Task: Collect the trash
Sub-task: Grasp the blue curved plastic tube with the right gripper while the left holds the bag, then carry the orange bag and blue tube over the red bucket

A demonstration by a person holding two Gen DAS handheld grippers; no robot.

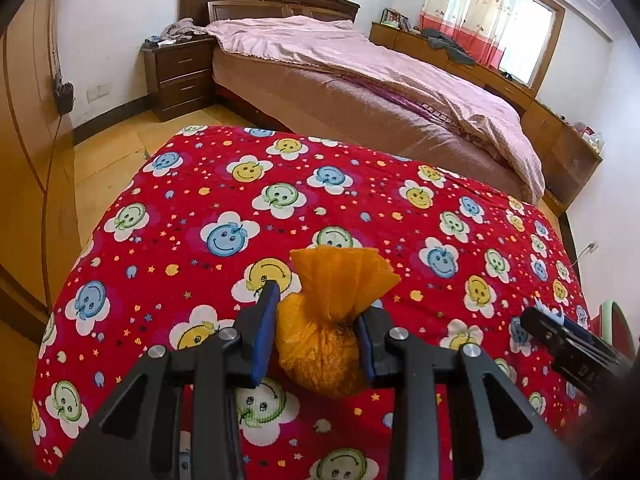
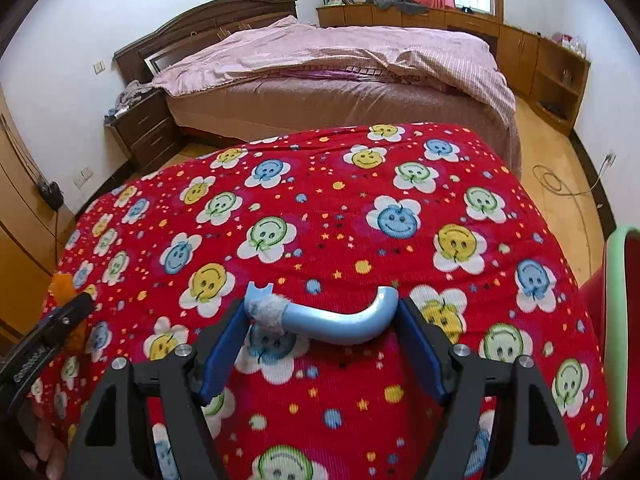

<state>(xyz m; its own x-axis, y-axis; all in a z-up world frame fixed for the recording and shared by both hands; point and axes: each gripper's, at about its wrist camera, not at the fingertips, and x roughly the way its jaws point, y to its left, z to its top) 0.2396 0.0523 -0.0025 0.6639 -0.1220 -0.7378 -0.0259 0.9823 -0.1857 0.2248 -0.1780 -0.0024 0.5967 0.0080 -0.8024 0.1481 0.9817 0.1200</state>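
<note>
Orange bag [image 1: 324,336] crinkly, maybe plastic; blue tube [image 2: 340,322] glossy; quilt [image 2: 340,208] ribbed cloth

**Red smiley-flower blanket holds two bits of trash**

A red blanket [image 1: 224,208] printed with smiling flower faces covers the near surface. An orange tied bag [image 1: 328,332] sits toward its left side. Well apart to the right lies a curved light-blue tube [image 2: 340,322], one end wrapped in whitish gauze.
</note>
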